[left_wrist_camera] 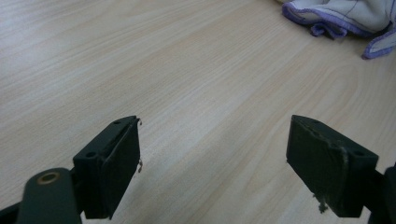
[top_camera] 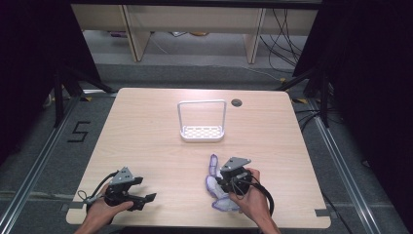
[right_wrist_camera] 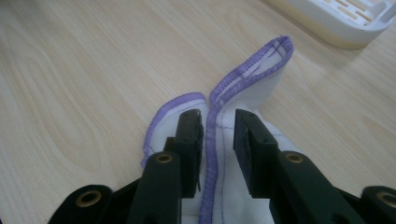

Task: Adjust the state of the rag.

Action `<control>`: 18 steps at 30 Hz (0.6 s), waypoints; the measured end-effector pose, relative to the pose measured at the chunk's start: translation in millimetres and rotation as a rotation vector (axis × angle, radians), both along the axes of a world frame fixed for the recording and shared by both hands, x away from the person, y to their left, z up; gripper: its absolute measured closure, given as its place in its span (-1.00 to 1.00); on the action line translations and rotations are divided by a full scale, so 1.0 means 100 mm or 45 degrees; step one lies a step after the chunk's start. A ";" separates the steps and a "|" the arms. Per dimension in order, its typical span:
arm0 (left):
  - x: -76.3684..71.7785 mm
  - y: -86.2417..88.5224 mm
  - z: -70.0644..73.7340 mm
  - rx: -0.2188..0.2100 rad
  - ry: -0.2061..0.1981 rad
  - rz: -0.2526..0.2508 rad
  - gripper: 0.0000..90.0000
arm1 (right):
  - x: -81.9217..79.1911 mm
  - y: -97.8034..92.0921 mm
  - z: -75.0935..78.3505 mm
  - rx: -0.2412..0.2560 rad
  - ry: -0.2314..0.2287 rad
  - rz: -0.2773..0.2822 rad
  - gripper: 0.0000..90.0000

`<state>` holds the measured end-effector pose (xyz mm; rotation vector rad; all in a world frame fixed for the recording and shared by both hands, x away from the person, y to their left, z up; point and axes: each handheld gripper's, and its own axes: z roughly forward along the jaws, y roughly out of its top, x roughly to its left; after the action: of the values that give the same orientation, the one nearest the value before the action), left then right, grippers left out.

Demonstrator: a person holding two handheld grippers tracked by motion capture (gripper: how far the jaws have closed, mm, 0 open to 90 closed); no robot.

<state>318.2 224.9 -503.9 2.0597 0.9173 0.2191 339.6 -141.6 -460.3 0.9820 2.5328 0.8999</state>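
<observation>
Right hand-held gripper (right_wrist_camera: 218, 140) straddles the purple-edged cloth (right_wrist_camera: 252, 88) on the table (right_wrist_camera: 79, 79)

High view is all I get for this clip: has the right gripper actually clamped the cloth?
Observer: Not clamped. In the right gripper view, the right gripper straddles a raised purple hem of the cloth, and a gap shows between the hem and one jaw.
Operator: And the left gripper, is anything in it?
Observer: No. The left gripper is wide open over the table, with nothing between its jaws.
Operator: Is the cloth close to those jaws?
Observer: No, it lies well apart from them, at the top right corner of the left gripper view.
</observation>
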 end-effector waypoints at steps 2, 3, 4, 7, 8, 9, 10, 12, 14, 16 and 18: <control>0.00 0.01 0.00 0.017 -0.008 0.002 -0.62 | 0.02 0.03 -0.02 -0.009 0.003 0.003 0.67; 0.00 0.01 0.00 0.014 0.001 -0.007 -0.62 | 0.03 0.03 -0.03 -0.021 0.013 0.005 0.73; 0.00 0.00 0.00 0.000 -0.010 0.006 -0.62 | 0.05 0.03 -0.04 -0.030 0.011 0.018 0.88; -0.01 -0.01 0.00 -0.014 -0.010 0.012 -0.62 | 0.05 0.00 -0.02 -0.017 -0.002 0.031 0.98; -0.01 -0.01 0.00 -0.016 -0.010 0.013 -0.62 | 0.04 -0.02 0.01 -0.019 -0.014 0.037 0.99; -0.01 -0.02 0.00 -0.022 -0.007 0.012 -0.62 | 0.04 -0.03 0.02 -0.011 -0.038 0.033 1.00; 0.00 -0.02 0.00 -0.025 -0.002 0.010 -0.62 | 0.03 -0.07 0.08 -0.020 -0.059 0.046 1.00; 0.01 -0.04 -0.01 -0.043 0.010 0.005 -0.62 | 0.01 -0.18 0.21 0.000 -0.096 0.026 1.00; 0.02 -0.07 0.00 -0.045 0.019 0.002 -0.62 | 0.01 -0.22 0.26 -0.001 -0.107 0.030 1.00; 0.04 -0.13 0.01 -0.057 0.015 -0.019 -0.62 | -0.02 -0.36 0.39 0.015 -0.134 -0.007 1.00; 0.05 -0.19 0.03 -0.045 0.013 -0.035 -0.62 | -0.02 -0.39 0.41 0.026 -0.143 -0.018 1.00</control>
<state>323.6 205.9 -500.7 2.0415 0.8922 0.1766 337.4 -180.9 -419.1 0.9269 2.4252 0.9512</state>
